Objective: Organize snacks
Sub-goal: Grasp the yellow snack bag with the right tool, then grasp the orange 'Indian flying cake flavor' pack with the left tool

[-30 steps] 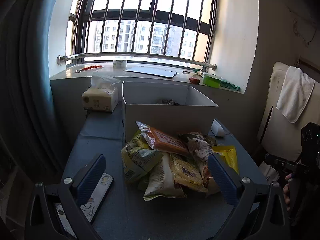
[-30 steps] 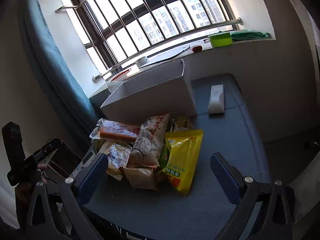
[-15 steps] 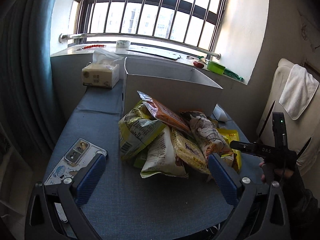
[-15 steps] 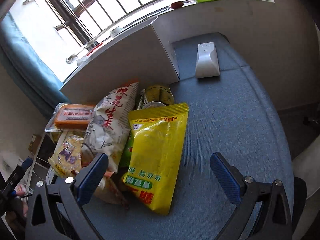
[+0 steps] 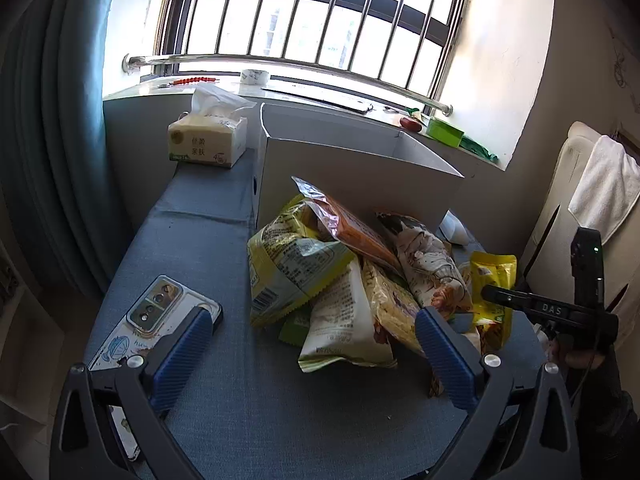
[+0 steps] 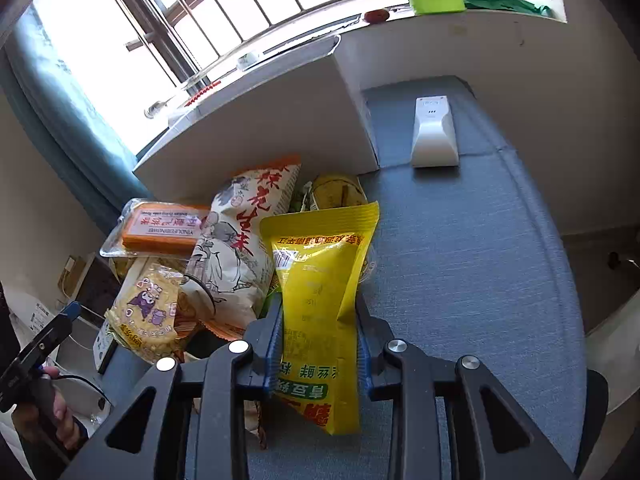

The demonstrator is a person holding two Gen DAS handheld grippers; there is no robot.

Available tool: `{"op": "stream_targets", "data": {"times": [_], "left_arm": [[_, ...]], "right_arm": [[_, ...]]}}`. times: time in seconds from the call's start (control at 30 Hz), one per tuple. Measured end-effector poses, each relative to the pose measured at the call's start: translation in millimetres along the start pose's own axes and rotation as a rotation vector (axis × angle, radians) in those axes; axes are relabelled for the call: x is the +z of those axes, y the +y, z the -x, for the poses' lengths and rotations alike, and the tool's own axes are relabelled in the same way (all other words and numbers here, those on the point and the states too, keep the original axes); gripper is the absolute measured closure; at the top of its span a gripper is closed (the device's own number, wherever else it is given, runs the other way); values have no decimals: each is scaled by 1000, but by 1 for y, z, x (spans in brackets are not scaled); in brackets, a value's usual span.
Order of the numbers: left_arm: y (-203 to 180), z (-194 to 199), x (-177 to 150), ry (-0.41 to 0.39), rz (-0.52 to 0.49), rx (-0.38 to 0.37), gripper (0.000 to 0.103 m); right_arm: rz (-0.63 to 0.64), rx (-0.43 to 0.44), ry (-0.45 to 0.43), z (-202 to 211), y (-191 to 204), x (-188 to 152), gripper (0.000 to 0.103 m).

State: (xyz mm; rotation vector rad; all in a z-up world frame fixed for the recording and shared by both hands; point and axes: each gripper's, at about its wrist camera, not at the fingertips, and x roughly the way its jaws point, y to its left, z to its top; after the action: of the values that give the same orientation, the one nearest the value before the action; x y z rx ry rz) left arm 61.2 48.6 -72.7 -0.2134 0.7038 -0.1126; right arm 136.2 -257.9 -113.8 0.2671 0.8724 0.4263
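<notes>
Right wrist view: right gripper (image 6: pixel 319 344) clamps the yellow pouch (image 6: pixel 320 280), ready for the white box (image 6: pixel 260 120) at 11 o'clock; left gripper (image 5: pixel 312 352) hangs spread apart.

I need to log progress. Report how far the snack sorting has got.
Done: nothing visibly; the pictures don't show inside the white box. In hand: the right gripper is shut on the yellow bag, which lies on the pile. Left: the rest of the pile; the left gripper is open and holds nothing.
</notes>
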Motion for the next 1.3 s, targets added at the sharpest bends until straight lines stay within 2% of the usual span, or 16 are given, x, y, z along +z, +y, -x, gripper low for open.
{"op": "stream_targets", "data": {"times": [0.1, 0.23, 0.3, 0.4, 0.5, 0.63, 0.73, 0.8, 0.83, 0.87, 0.93, 0.97, 1.1, 1.2, 1.3], "left_arm": [[-1, -14, 17, 8, -26, 15, 0], [-14, -37, 48, 43, -182, -15, 0], [-27, -54, 64, 98, -326, -63, 0], [-45, -80, 83, 177, -529, -53, 0], [-54, -103, 97, 280, -660, -101, 0], [-69, -127, 92, 415, -839, -143, 0], [-84, -142, 78, 482, -956, -121, 0], [-91, -152, 73, 530, -974, -99, 7], [-94, -155, 72, 548, -980, -81, 23], [-96, -155, 70, 563, -984, -83, 28], [-100, -149, 66, 555, -1008, -95, 37], [-102, -145, 64, 529, -1019, -72, 40], [-96, -129, 69, 487, -875, -6, 44], [-93, -101, 67, 409, -879, -29, 44], [-89, -72, 71, 323, -806, -33, 44]], "right_arm": [[-41, 43, -36, 21, -6, -3, 70], [-42, 60, -67, 40, -7, -6, 70], [-37, 69, -72, 44, -7, -4, 70], [-20, 85, -72, 47, -3, -4, 70], [0, 102, -76, 49, 2, -6, 70], [3, 115, -67, 46, 2, -6, 70], [3, 117, -58, 43, 1, -7, 70], [6, 120, -50, 42, 1, -8, 70], [10, 116, -50, 42, 1, -8, 70], [14, 113, -52, 43, 2, -9, 70], [10, 117, -51, 43, 1, -9, 70], [5, 121, -53, 44, 0, -9, 70], [10, 119, -56, 46, 0, -8, 70], [13, 123, -66, 49, 3, -7, 70], [21, 121, -80, 51, 8, -3, 70]]}}
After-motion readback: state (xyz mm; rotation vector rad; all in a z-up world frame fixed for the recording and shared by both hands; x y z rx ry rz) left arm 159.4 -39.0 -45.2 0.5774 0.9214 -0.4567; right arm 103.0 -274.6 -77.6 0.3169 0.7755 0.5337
